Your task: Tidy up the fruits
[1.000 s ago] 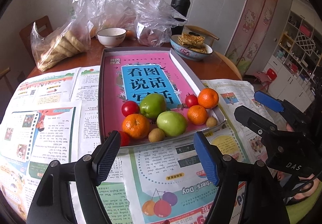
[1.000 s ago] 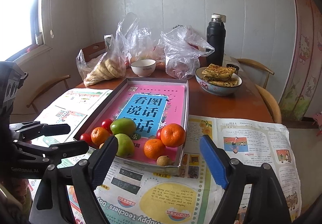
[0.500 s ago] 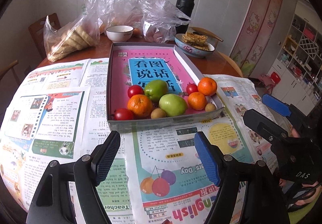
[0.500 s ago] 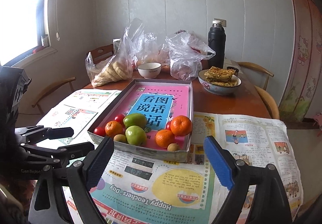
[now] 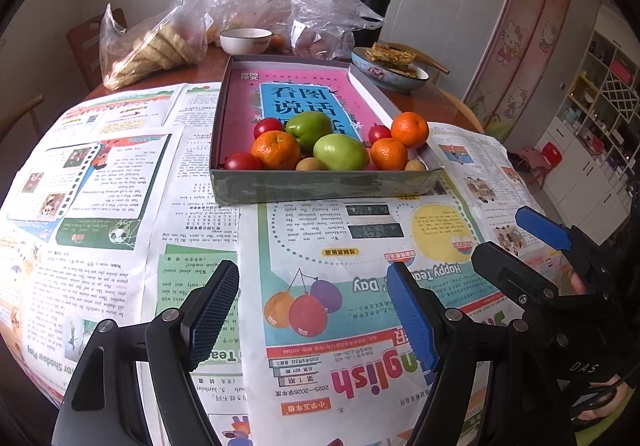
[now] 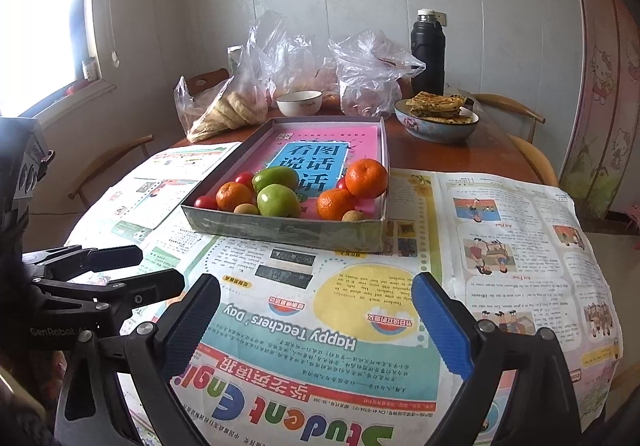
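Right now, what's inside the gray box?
The gray box holds oranges, green apples, small red fruits, and brownish ones. Fruit partly covers its pink bottom's lettering.

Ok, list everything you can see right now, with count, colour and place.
Box: one, grey, pink inside, table centre.
Oranges: three, in box.
Green fruits: two, in box.
Red fruits: three, small, in box.
Brown fruits: two, small, at box's near wall.
Newspapers: several, over table.
Bowls: white one, blue one with flatbreads, behind box.
Flask: one, black, far edge.
Plastic bags: several, clear, rear.
Left gripper: open, empty.
Right gripper: open, empty.
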